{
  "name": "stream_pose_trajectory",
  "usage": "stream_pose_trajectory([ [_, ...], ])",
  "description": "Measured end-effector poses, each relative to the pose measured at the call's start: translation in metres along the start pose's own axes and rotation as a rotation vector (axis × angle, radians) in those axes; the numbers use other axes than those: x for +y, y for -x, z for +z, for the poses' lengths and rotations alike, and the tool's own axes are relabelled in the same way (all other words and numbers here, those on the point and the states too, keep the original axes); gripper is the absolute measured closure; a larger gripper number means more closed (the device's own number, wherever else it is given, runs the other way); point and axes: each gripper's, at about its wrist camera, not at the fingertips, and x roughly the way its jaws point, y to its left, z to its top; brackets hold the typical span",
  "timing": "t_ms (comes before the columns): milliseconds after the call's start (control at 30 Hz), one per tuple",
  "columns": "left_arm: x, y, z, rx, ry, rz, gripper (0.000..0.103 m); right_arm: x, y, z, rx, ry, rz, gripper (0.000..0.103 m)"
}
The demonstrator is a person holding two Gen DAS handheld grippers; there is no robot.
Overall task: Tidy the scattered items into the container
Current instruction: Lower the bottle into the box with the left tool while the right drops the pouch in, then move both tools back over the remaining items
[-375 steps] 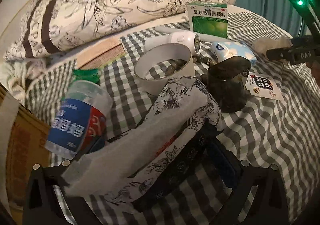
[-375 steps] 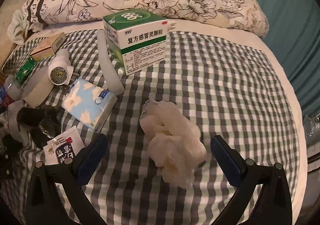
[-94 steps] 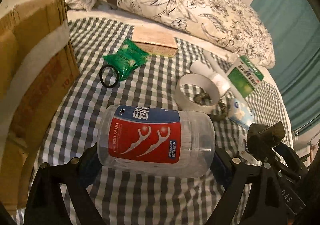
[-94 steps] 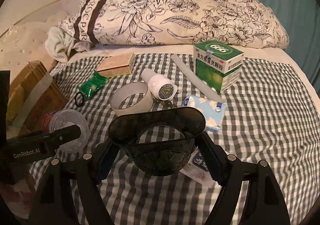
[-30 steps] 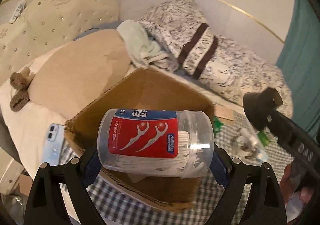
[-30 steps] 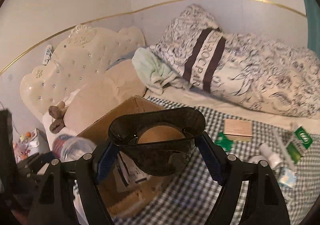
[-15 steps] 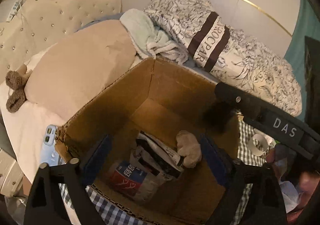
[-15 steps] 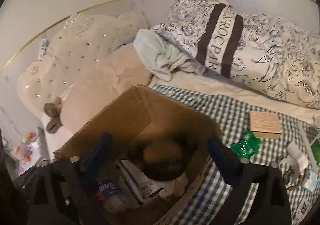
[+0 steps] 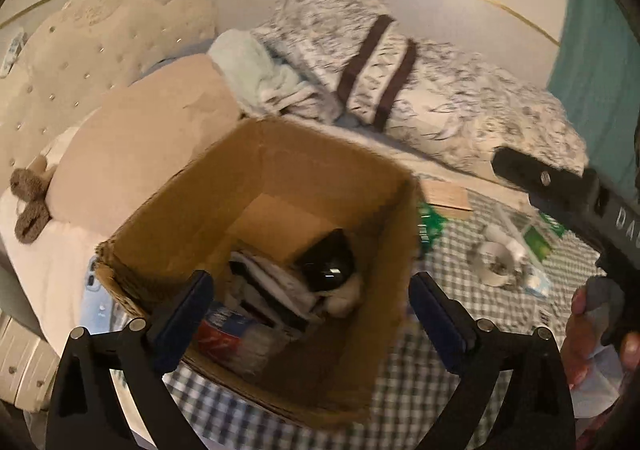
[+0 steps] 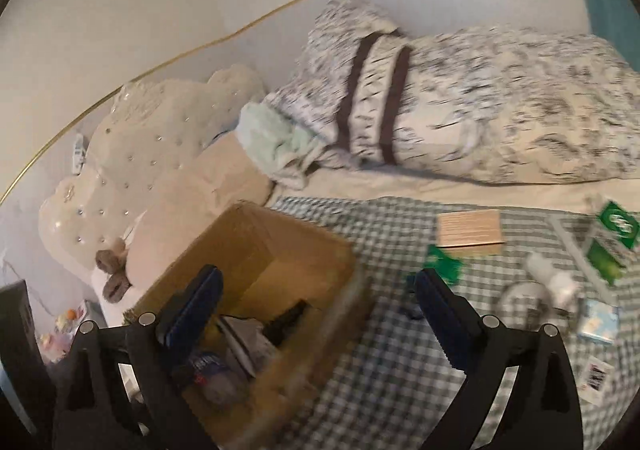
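An open cardboard box [image 9: 372, 186] stands on the checked bed cover; it also shows in the right wrist view [image 10: 280, 226]. Inside lie the floss-pick jar [image 9: 232, 330], the dark cup [image 9: 328, 262], a floral cloth and a pale wad. My left gripper [image 9: 308, 314] is open and empty above the box. My right gripper [image 10: 316, 310] is open and empty over the box's right rim; its body shows in the left wrist view [image 9: 568, 194]. Scattered items lie to the right: a green packet [image 10: 444, 262], a tan box [image 10: 470, 228], a tape ring [image 10: 524, 298], a green medicine box [image 10: 612, 238].
A floral duvet [image 10: 460, 90] and a beige pillow [image 9: 136, 146] lie behind the box. A padded headboard [image 10: 140, 138] is at the left. A tissue pack [image 10: 600, 320] and a sachet [image 10: 596, 374] lie at the right. A phone [image 9: 90, 282] sits left of the box.
Both grippers opened over the box: the jar and the dark cup dropped in and now lie inside. The right gripper has since swung a little to the right.
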Motion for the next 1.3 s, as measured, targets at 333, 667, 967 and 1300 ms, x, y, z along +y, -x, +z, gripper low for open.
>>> stream_pose_trajectory([
  [333,-0.079,0.076,-0.021,-0.087,-0.104,-0.101,0.0,-0.086,0.155,-0.053,-0.11,-0.029,-0.238,0.005],
  [667,-0.136,0.149,-0.056,-0.13,-0.116,-0.129,0.0,-0.154,0.291,-0.107,-0.195,-0.069,-0.419,0.004],
  [967,-0.198,0.158,-0.047,-0.11,-0.167,-0.211,0.0,-0.182,0.33,-0.131,-0.216,-0.032,-0.47,0.004],
  [1300,-0.248,0.033,-0.043,-0.042,-0.185,-0.199,0.0,-0.211,0.248,-0.126,-0.18,0.002,-0.439,0.004],
])
